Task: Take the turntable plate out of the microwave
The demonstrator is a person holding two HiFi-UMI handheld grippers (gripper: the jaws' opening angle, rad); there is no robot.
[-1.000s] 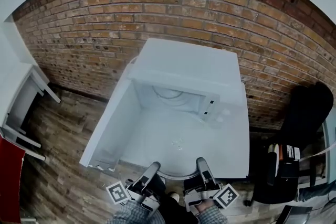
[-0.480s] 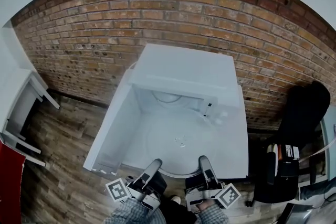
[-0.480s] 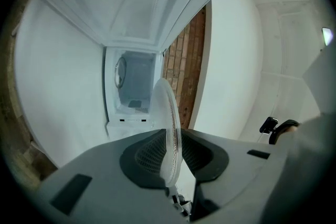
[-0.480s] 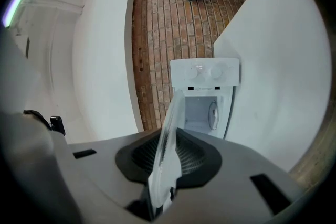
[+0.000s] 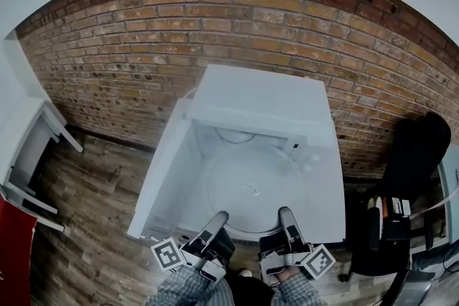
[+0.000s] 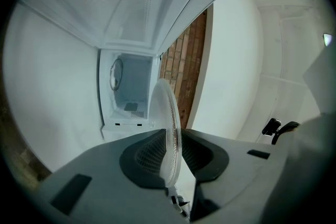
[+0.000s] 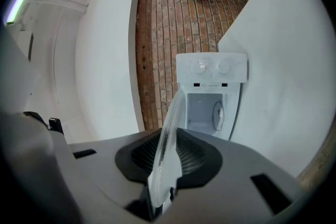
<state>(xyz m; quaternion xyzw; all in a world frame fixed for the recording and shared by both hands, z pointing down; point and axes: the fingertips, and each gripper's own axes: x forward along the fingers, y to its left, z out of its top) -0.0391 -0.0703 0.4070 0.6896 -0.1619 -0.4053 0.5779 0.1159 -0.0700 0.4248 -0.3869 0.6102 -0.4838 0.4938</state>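
The clear glass turntable plate (image 5: 252, 188) hangs level in front of the white microwave (image 5: 259, 98), whose door (image 5: 159, 179) stands swung open to the left. My left gripper (image 5: 217, 220) is shut on the plate's near rim at the left, and my right gripper (image 5: 285, 216) is shut on it at the right. In the left gripper view the plate (image 6: 169, 123) shows edge-on between the dark pads of the left gripper (image 6: 170, 157). The right gripper view shows the plate (image 7: 172, 131) pinched in the right gripper (image 7: 168, 157); those jaws have just been opening slightly, with the rim still between them.
A red brick wall (image 5: 215, 18) runs behind the microwave. The white tabletop (image 5: 326, 204) lies under the plate. White shelving (image 5: 29, 147) stands at the left and a black chair (image 5: 414, 168) at the right, both on the wooden floor (image 5: 86, 226).
Both grippers have risen a little with the plate held between them, and the plate now looks larger in the head view. The microwave and its door have not moved.
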